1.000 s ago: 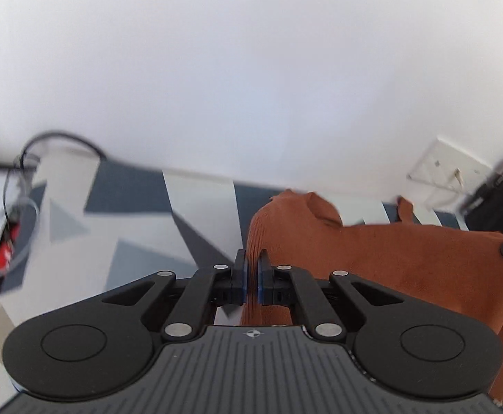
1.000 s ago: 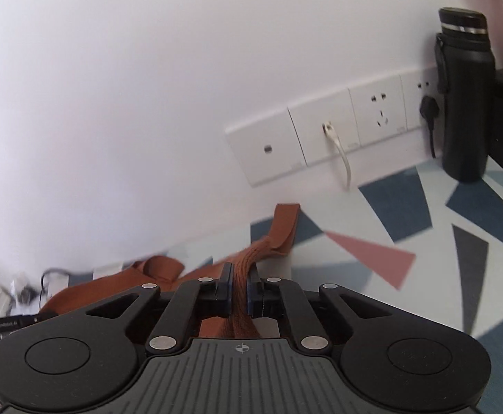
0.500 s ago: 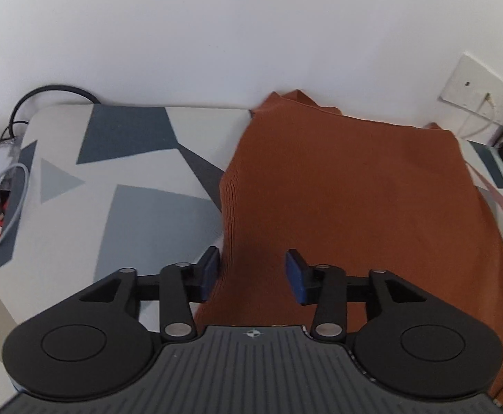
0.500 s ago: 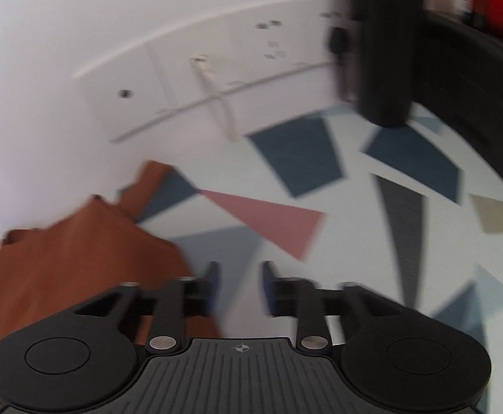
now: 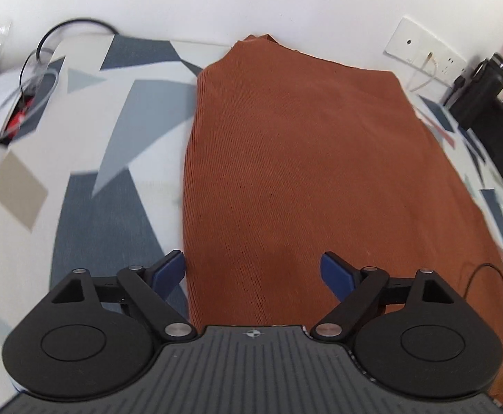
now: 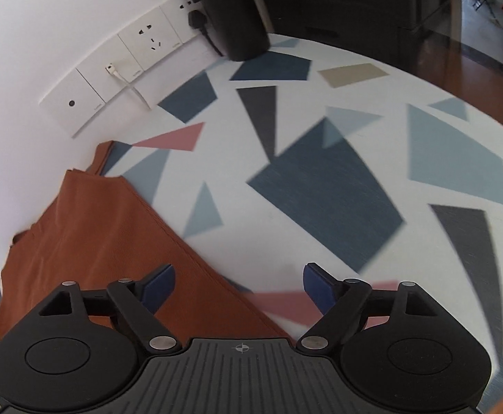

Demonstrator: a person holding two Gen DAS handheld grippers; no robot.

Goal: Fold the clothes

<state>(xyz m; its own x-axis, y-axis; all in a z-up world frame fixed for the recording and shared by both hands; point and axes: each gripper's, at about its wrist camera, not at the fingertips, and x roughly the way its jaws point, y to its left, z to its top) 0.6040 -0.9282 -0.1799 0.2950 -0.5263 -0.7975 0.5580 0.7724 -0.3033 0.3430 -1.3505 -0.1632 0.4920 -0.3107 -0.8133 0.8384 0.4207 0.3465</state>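
I see the rust-brown garment [image 5: 296, 172] lying flat on the patterned surface [image 5: 89, 186], its far end near the wall. My left hand-held gripper [image 5: 253, 270] has just been opening, jaws wide apart over the garment's near left edge. My right hand-held gripper [image 6: 239, 284] has likewise just spread, gripping nothing, over the garment's right edge [image 6: 189, 258].

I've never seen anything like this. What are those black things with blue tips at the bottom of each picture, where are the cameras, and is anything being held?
No robot here: a person holds a hand tool in each hand, each with a camera looking along its jaws. One picture shows the left gripper, the other the right gripper. The blue tips are its fingertips. Both jaws have just been opening and now stand apart, holding nothing. A rust-orange ribbed knit garment lies flat on the white tablecloth with grey and blue shapes, ready for folding. By the wall are white wall sockets and a black flask.
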